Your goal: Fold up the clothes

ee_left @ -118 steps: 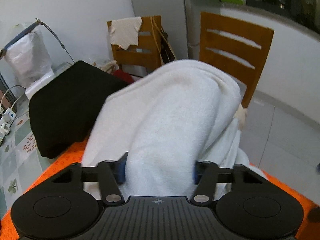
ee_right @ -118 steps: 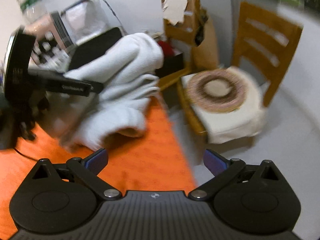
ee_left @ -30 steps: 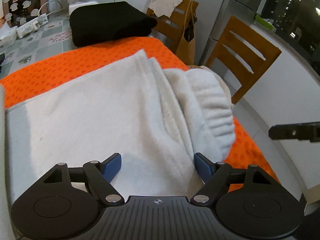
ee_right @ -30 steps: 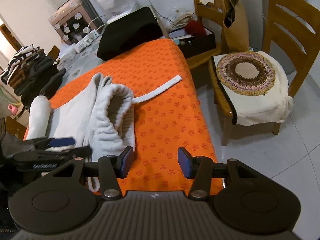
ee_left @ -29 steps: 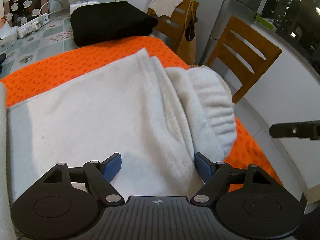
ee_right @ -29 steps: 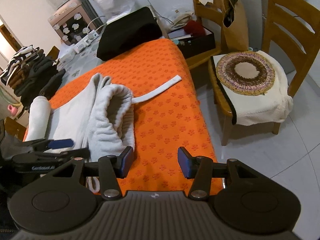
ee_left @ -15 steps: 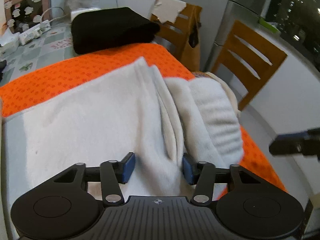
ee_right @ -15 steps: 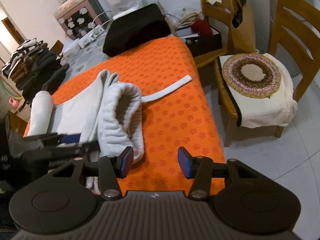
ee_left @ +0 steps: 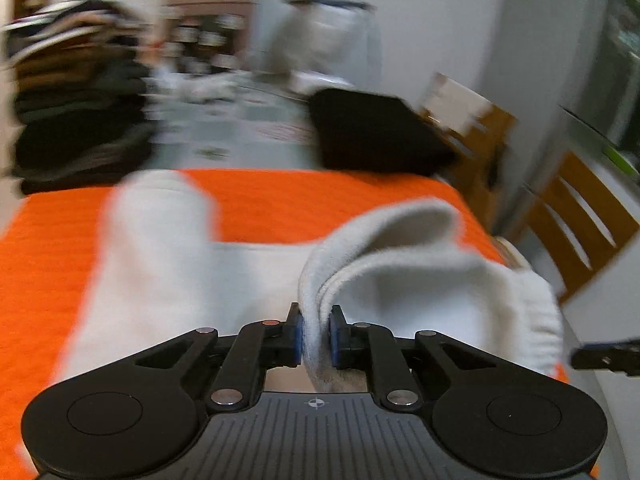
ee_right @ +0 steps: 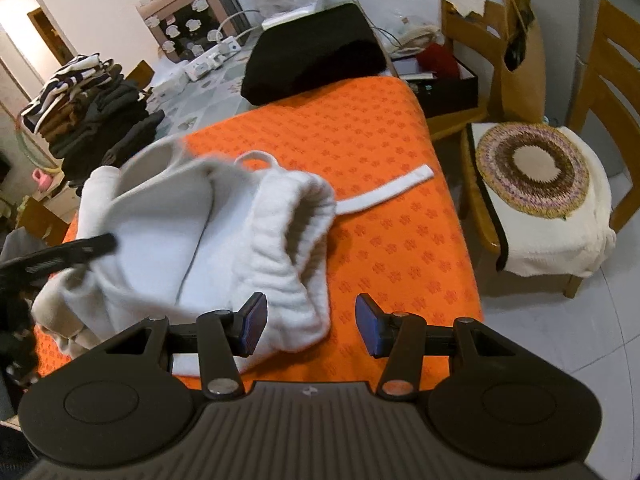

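Observation:
A white fleece garment [ee_right: 192,240] lies bunched on the orange mat [ee_right: 360,152], its ribbed hem [ee_right: 288,248] toward the table's near right edge. My left gripper [ee_left: 316,338] is shut on a thick fold of this garment [ee_left: 400,264] and holds it raised off the mat; the left wrist view is blurred. In the right wrist view the left gripper [ee_right: 60,258] shows as a dark bar at the garment's left side. My right gripper [ee_right: 310,326] is open, hovering just above the hem's near corner, touching nothing. A white strap [ee_right: 392,192] trails from the garment across the mat.
A folded black garment [ee_right: 316,56] lies at the mat's far end. A stack of dark folded clothes [ee_right: 92,116] stands at the back left. Wooden chairs [ee_right: 600,120] stand right of the table, one with a round woven cushion [ee_right: 532,168]. A rolled white sleeve [ee_left: 156,216] lies left.
My left gripper has shut on a fold of the white garment and lifted it, swinging to the left. The garment has bunched up and opened at the hem. My right gripper stays open.

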The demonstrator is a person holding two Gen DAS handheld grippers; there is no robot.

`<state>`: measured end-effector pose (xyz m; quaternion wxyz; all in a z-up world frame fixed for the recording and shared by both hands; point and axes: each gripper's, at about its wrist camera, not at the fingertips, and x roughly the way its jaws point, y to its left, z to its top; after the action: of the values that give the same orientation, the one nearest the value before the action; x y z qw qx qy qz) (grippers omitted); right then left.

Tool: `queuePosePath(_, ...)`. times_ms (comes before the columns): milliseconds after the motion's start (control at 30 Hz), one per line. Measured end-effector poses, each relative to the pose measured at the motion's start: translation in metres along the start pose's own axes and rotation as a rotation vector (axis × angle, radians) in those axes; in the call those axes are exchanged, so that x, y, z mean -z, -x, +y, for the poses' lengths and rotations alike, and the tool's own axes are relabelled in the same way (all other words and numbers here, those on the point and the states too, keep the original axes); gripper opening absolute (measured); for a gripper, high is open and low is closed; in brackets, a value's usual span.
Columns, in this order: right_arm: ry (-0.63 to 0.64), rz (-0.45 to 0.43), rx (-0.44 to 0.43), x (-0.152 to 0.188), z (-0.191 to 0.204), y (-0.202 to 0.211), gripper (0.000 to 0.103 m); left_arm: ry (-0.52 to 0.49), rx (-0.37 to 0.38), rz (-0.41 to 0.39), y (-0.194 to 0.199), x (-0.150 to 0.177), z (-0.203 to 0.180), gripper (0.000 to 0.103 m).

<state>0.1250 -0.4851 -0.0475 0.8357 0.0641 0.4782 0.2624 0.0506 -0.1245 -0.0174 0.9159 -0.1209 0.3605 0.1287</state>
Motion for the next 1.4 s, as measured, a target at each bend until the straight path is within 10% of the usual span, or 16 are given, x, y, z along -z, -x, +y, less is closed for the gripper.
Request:
queuePosePath(567, 0.048, -0.039, 0.068, -0.024, 0.076, -0.019, 0.055, 0.129, -0.374, -0.222, 0.141, -0.056, 0.215, 0.015)
queuePosePath(1033, 0.051, -0.054, 0.114, -0.01, 0.165, -0.035, 0.055, 0.35, -0.601, -0.193, 0.194, -0.054, 0.417, 0.021)
queuePosePath(1233, 0.078, -0.036, 0.11, -0.007, 0.18, -0.04, 0.055, 0.286, -0.606, -0.236, 0.194, -0.05, 0.4, 0.069)
queuePosePath(1400, 0.06, -0.04, 0.129, -0.014, 0.16, -0.033, 0.055, 0.269, -0.503, -0.212, 0.174, -0.052, 0.365, 0.069)
